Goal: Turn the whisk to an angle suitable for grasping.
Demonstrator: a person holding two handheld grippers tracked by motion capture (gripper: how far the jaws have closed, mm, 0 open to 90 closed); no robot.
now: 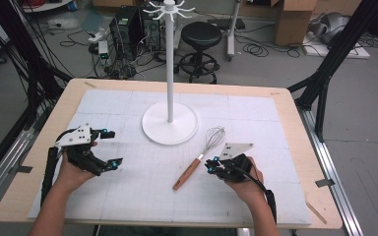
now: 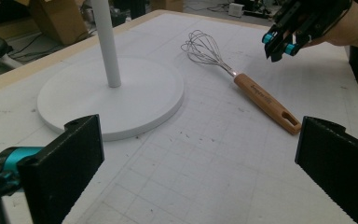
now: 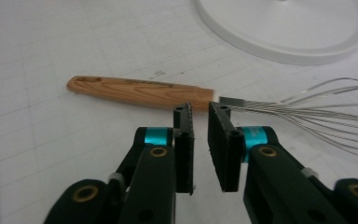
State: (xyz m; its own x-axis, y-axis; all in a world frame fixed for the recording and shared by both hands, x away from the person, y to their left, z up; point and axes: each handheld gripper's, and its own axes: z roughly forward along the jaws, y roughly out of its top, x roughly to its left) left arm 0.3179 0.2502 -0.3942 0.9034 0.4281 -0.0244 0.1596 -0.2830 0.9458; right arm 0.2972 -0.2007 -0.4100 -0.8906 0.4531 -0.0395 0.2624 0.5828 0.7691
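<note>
A whisk (image 1: 199, 158) with a wooden handle and wire head lies flat on the white gridded mat, its head pointing toward the white stand. My right gripper (image 1: 210, 164) hovers just right of the handle's upper end; in the right gripper view its jaws (image 3: 199, 109) stand almost together with a thin slit and nothing between them, the whisk (image 3: 140, 91) lying just beyond the tips. My left gripper (image 1: 114, 147) rests at the mat's left, open wide and empty. From the left gripper view (image 2: 198, 140), the whisk (image 2: 256, 93) lies ahead and the right gripper (image 2: 279, 44) hangs above its far side.
A white hook stand (image 1: 170, 59) rises from a round base (image 1: 170, 130) at the mat's middle back, close to the whisk's wires. The mat (image 1: 128, 196) covers a wooden table (image 1: 295, 123). A stool, boxes and cables sit on the floor beyond.
</note>
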